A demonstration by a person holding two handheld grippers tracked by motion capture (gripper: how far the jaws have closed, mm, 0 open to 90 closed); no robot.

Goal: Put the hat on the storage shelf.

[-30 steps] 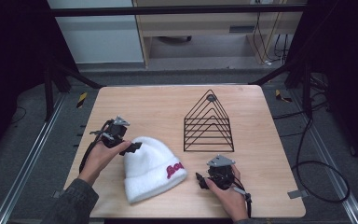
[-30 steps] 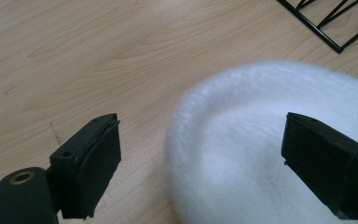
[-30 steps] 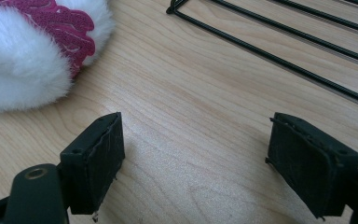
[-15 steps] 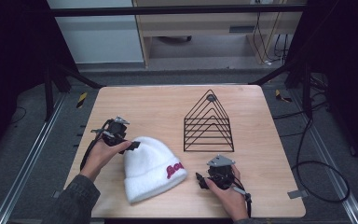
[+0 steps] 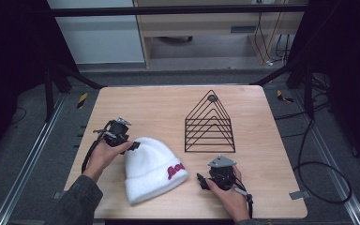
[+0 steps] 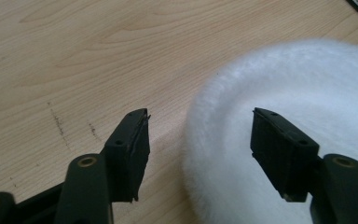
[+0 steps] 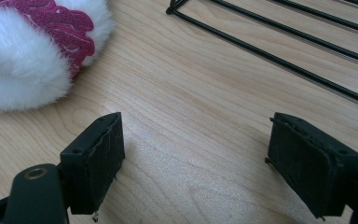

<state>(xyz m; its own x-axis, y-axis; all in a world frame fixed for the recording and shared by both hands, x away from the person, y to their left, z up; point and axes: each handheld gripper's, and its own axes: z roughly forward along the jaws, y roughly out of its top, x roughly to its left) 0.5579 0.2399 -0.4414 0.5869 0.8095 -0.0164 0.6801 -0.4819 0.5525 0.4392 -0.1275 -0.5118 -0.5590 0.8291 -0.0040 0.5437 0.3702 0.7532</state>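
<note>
Hand-held gripper gapes over table beside hat.

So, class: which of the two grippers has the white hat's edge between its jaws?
The left gripper: its jaws, just closing, straddle the rim of the white hat without pressing. The right gripper has bare table between its jaws.

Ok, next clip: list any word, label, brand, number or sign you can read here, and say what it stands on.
Red embroidered lettering on the cuff of the white beanie: script-like, partly turned away in the high view and cut off in the right gripper view; not readable.
Black wire rack: a small round tag at its peak, too small to read.
Nothing else carries text.
</note>
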